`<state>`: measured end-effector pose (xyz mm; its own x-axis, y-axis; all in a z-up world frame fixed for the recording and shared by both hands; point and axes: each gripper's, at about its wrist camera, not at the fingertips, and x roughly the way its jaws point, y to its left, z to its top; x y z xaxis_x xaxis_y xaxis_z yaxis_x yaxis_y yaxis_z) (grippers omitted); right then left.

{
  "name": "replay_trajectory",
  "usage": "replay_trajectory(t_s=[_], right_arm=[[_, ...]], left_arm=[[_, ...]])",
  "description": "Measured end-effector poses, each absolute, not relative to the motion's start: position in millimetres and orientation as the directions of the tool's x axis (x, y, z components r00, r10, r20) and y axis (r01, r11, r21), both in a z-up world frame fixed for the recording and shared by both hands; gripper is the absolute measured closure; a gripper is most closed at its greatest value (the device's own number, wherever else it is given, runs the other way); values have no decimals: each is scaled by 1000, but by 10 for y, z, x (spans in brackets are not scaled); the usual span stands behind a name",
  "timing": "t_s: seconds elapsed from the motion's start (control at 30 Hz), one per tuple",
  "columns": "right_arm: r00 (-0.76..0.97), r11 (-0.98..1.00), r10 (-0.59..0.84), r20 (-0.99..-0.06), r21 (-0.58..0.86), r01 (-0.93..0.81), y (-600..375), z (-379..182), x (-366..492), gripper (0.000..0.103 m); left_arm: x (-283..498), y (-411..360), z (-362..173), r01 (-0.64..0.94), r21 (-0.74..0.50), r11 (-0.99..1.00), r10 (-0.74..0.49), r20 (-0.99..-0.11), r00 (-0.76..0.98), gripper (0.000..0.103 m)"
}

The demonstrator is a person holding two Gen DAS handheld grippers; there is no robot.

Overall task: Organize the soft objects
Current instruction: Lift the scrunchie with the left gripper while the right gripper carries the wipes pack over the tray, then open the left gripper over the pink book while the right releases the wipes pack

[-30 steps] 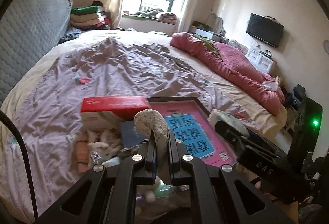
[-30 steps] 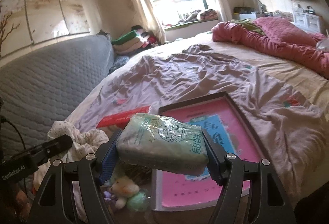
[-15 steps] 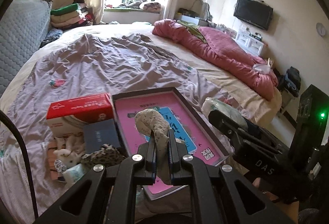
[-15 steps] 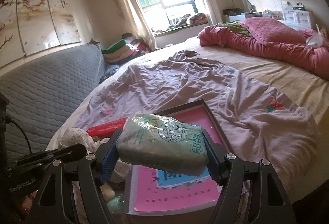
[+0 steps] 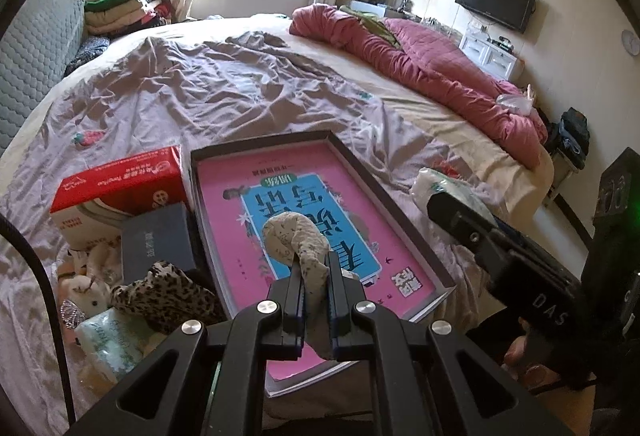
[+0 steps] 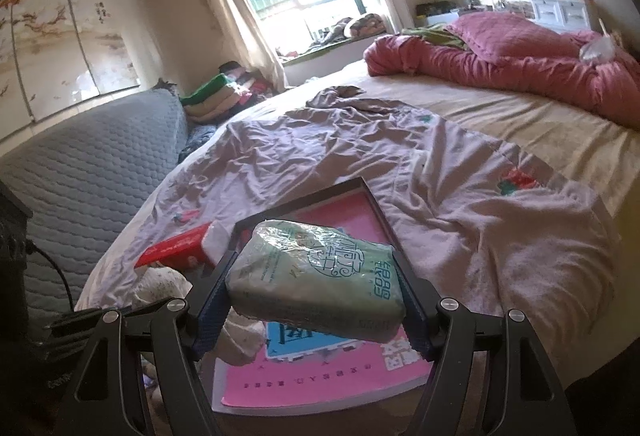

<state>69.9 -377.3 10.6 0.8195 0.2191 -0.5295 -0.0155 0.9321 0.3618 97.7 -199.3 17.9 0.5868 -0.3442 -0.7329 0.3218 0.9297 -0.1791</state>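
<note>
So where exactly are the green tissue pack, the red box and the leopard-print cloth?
green tissue pack (image 6: 316, 276): right wrist view, middle of its printed face, held between the fingers.
red box (image 5: 120, 180): left wrist view, its red top panel.
leopard-print cloth (image 5: 168, 296): left wrist view, centre of the spotted bundle.

"DAS" on right gripper (image 5: 500, 248)

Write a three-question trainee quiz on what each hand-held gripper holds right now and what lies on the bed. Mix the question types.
1. True or false: the left hand-held gripper is shut on a speckled cloth.
2. The right hand-held gripper holds: A) tissue pack B) red box C) leopard-print fabric
3. Fill in: the pink book lies in a dark ____.

Key: 1 true; 2 A; 3 tray.
</note>
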Motion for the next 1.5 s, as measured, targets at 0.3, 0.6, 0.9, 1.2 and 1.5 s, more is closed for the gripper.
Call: replay_trajectory(t_s=[0.3,0.6,0.9,1.2,1.5], right_arm=[[807,934,208,-553,357,3,-3832,-51,741,28],[781,948,201,-592,318,-3,-3774,-174,792,28],[706,969,163,-690,246,17,-3726,-503,848,28],[679,977,152,-718,213,7,-3664,-663,874,28],[657,983,138,-741,182,-2,-3617,-740,895,28]], left_arm=[[1076,-1984,17,311,-196,930,-348,-747,567,94],[1115,-2086,-220,334,-197,922,-354,-780,516,94],[1101,-2123,-448,335,-191,923,-334,-832,444,94],[1071,-2132,-548,341,-184,922,-325,-845,424,94],[1066,-2163,-592,350,-164,922,-311,-853,419,94]])
